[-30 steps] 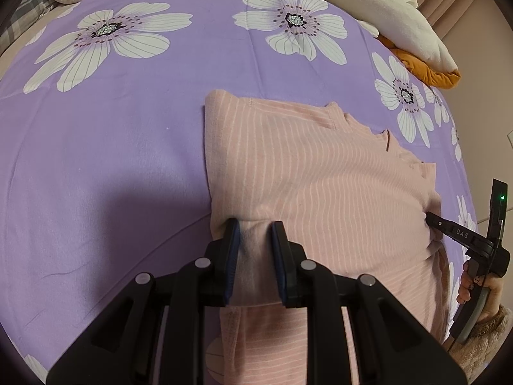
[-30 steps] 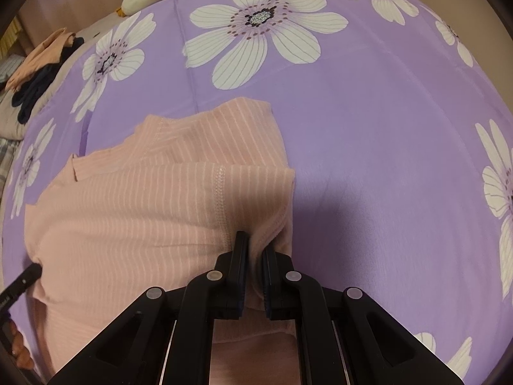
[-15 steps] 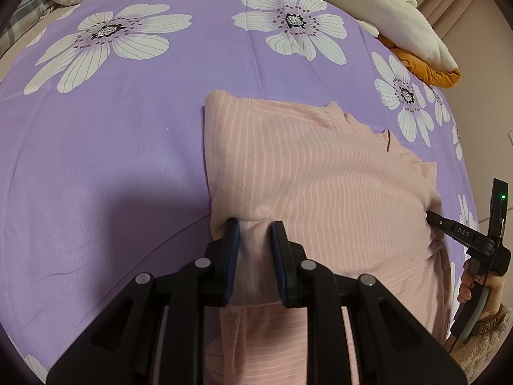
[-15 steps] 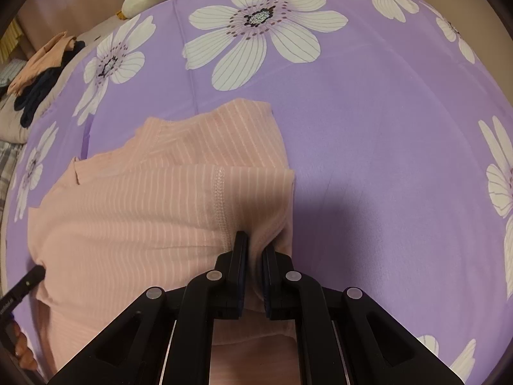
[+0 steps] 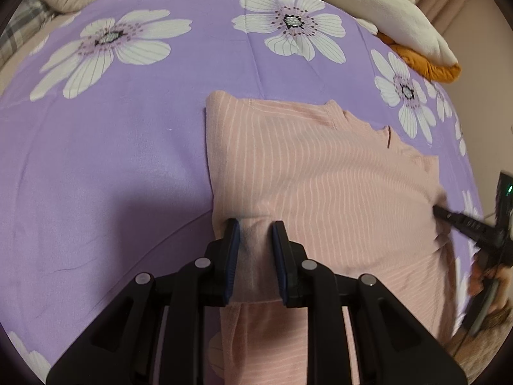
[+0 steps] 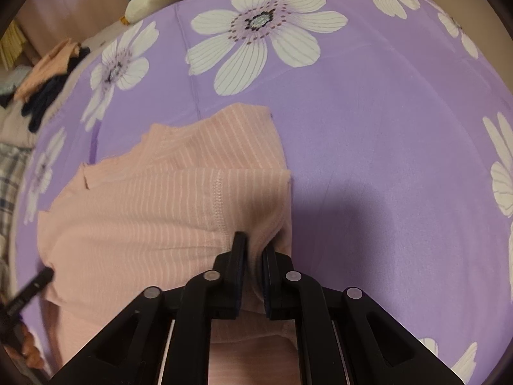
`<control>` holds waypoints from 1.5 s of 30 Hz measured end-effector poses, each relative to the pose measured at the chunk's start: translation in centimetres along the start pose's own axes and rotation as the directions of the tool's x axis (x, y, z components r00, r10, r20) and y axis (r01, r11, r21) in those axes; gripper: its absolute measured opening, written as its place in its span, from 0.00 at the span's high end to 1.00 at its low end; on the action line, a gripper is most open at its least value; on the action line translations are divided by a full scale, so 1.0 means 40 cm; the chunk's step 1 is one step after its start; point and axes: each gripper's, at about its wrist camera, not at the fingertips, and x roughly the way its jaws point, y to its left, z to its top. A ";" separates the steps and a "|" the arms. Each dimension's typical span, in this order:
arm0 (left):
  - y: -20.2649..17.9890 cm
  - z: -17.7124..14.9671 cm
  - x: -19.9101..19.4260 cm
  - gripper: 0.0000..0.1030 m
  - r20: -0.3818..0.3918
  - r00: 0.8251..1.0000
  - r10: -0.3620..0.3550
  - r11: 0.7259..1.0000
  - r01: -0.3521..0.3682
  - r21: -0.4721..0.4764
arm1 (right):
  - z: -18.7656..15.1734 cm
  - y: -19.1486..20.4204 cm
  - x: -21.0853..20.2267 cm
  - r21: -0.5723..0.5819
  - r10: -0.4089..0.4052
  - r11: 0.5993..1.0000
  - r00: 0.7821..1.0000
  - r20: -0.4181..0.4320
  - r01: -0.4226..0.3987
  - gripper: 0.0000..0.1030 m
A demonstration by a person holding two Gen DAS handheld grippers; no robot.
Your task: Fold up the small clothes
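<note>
Garment: I see the pink striped top (image 5: 320,173) flat on the purple floral bed (image 5: 112,160), long axis running between both claws.
Left claw (image 5: 255,240): just easing apart, fabric still between its pads.
Right claw (image 6: 255,250): pinching the opposite folded edge.

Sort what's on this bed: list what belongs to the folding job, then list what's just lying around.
In the job:
- pink striped top, partly folded
- left gripper, jaws just opening, cloth between them
- right gripper, jaws shut on the top's edge

Lying about:
- purple flowered sheet, the work surface
- white plush blanket
- orange cloth
- dark and peach clothes pile
</note>
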 end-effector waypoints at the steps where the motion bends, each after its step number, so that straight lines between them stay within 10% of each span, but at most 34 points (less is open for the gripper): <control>1: -0.002 -0.004 -0.003 0.77 0.002 1.000 0.014 1.000 -0.014 0.013 | 0.001 -0.003 -0.005 0.008 0.004 1.000 1.000 0.001 -0.004 0.94; 27: 0.032 -0.104 -0.091 0.71 -0.021 0.997 -0.071 0.989 0.067 -0.131 | -0.069 0.002 -0.104 0.000 -0.004 1.000 0.996 0.091 0.004 0.94; 34: 0.010 -0.134 -0.227 0.44 0.089 0.991 -0.096 0.990 0.105 -0.098 | -0.104 0.042 -0.236 -0.052 0.024 0.999 0.982 0.186 -0.015 0.94; 39: 0.001 -0.167 -0.309 0.28 0.147 0.979 -0.142 0.985 0.155 -0.079 | -0.147 0.072 -0.313 -0.088 0.069 0.995 0.966 0.248 -0.049 0.48; 45: 0.001 -0.230 -0.365 0.17 0.165 0.975 -0.146 0.987 0.154 -0.038 | -0.193 0.096 -0.365 -0.127 0.066 0.991 0.956 0.285 -0.030 0.45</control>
